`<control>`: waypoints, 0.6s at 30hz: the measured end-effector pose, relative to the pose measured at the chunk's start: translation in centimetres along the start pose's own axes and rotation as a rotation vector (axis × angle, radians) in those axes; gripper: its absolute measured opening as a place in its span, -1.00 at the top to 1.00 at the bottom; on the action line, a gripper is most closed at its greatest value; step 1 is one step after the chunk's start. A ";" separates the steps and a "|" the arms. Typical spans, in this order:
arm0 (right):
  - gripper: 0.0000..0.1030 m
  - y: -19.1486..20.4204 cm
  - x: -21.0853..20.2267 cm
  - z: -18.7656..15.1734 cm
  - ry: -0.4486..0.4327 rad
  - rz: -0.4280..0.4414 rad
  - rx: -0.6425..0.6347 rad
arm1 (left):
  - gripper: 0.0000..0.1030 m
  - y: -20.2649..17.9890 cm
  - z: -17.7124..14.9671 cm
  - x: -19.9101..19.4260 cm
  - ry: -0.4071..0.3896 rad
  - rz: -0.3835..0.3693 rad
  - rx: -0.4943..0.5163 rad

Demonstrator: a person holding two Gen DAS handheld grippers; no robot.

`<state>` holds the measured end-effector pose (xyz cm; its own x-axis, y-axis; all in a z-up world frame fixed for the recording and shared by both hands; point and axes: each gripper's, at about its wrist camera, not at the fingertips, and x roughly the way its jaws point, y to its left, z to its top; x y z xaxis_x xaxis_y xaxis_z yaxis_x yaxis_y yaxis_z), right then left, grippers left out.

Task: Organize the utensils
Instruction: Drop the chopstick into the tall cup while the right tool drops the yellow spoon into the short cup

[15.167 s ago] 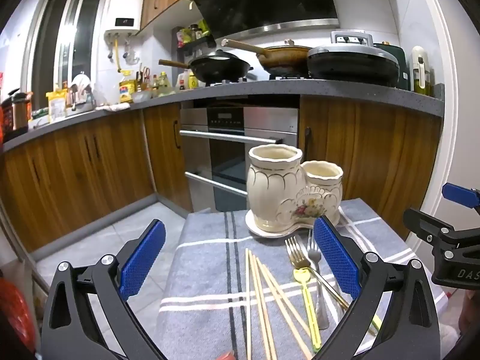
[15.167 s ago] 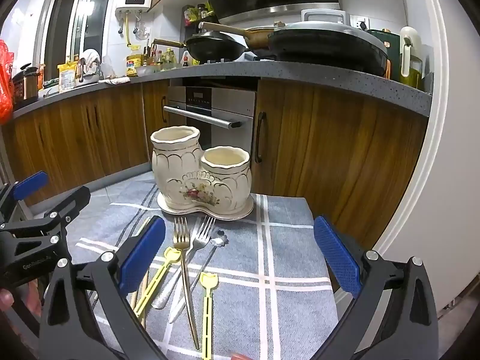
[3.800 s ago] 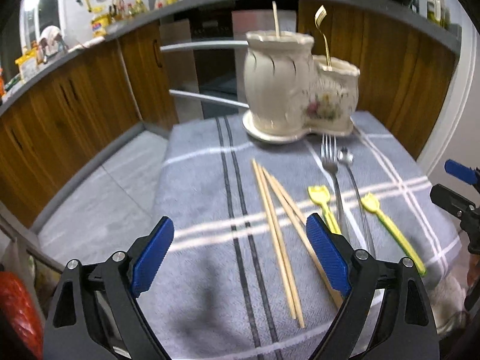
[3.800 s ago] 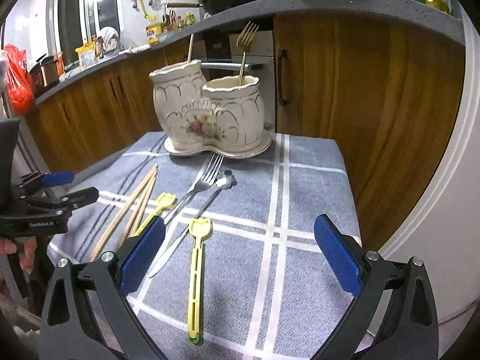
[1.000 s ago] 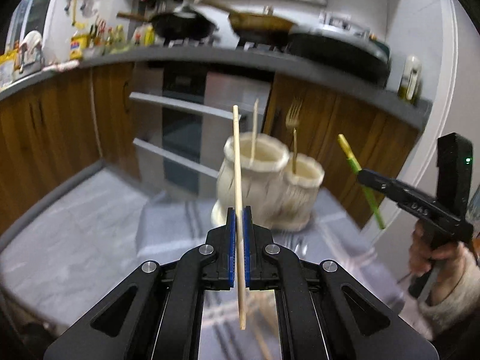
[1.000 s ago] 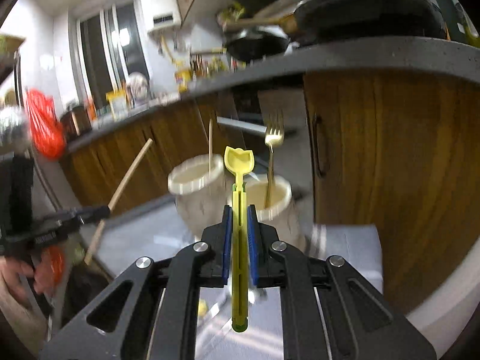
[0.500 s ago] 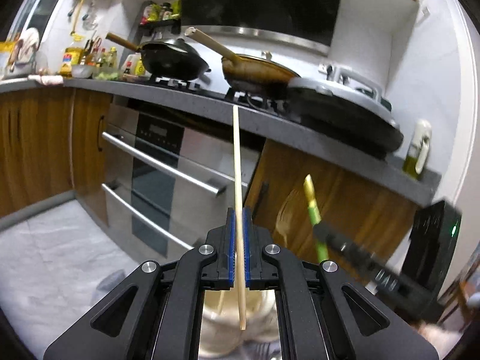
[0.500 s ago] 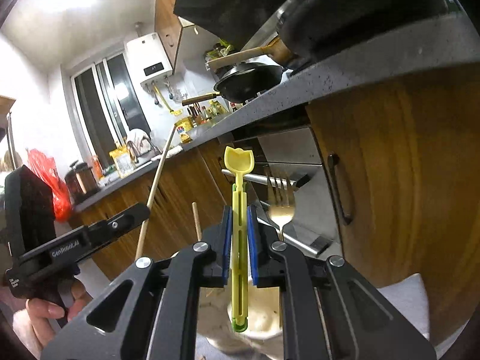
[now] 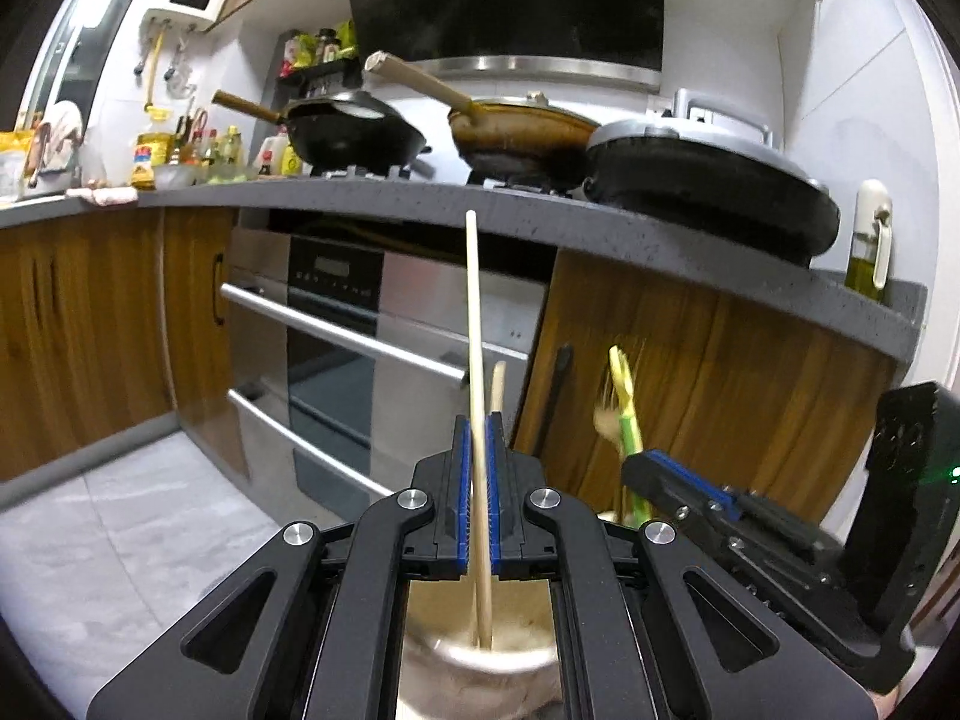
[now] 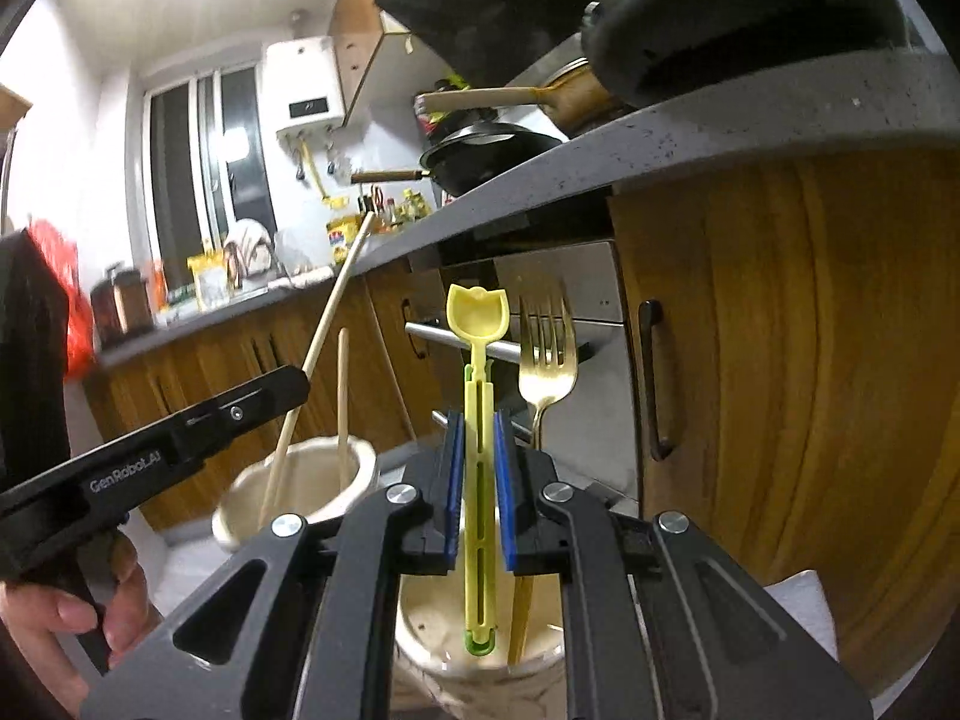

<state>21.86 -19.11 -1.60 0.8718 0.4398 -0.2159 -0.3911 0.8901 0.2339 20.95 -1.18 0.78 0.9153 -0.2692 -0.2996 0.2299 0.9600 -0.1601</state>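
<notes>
Cream two-cup holder: taller cup (image 10: 300,480) stands beside shorter cup (image 10: 480,654). Left tongs (image 9: 475,498) are clamped on a wooden chopstick (image 9: 474,324), its lower end inside the taller cup beside a second chopstick (image 10: 342,396). Right tongs (image 10: 478,492) are clamped on a yellow clip (image 10: 478,420), its lower end in the shorter cup beside a gold fork (image 10: 546,360).

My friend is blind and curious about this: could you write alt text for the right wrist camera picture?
The right gripper clamps a yellow utensil upright, its lower end inside a cream ceramic pot that already holds a gold fork. To the left, the left gripper lowers a chopstick into the neighbouring pot, where another chopstick stands.
</notes>
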 end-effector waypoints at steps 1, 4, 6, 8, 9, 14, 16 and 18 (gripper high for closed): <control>0.81 0.1 -0.1 -0.1 0.006 -0.003 -0.009 | 0.90 0.2 -0.2 -0.2 0.008 -0.003 -0.006; 0.81 0.0 -0.6 -0.3 0.019 -0.013 -0.008 | 0.90 0.6 -0.8 -0.7 0.026 -0.004 -0.009; 0.81 -0.3 -0.9 -0.5 0.029 -0.025 -0.001 | 0.90 0.6 -1.1 -1.2 0.035 -0.011 -0.003; 0.81 -0.5 -1.2 -0.7 0.039 -0.030 0.005 | 0.90 0.5 -1.4 -1.4 0.047 -0.009 0.009; 0.81 -0.5 -1.3 -0.8 0.041 -0.035 0.005 | 0.90 0.4 -1.5 -1.4 0.051 -0.009 0.013; 0.81 -0.6 -1.9 -1.2 0.051 -0.051 -0.001 | 0.90 0.3 -2.2 -2.0 0.079 0.011 0.033; 0.81 -0.5 -2.1 -1.3 0.058 -0.061 -0.005 | 0.90 0.2 -2.3 -2.2 0.082 0.011 0.038; 0.81 -0.6 -2.2 -1.3 0.065 -0.072 -0.003 | 0.90 -0.1 -2.2 -2.2 0.091 0.016 0.051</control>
<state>19.79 -20.46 -2.52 0.8767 0.3814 -0.2931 -0.3292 0.9200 0.2126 18.14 -0.80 -0.64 0.8856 -0.2574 -0.3866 0.2343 0.9663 -0.1067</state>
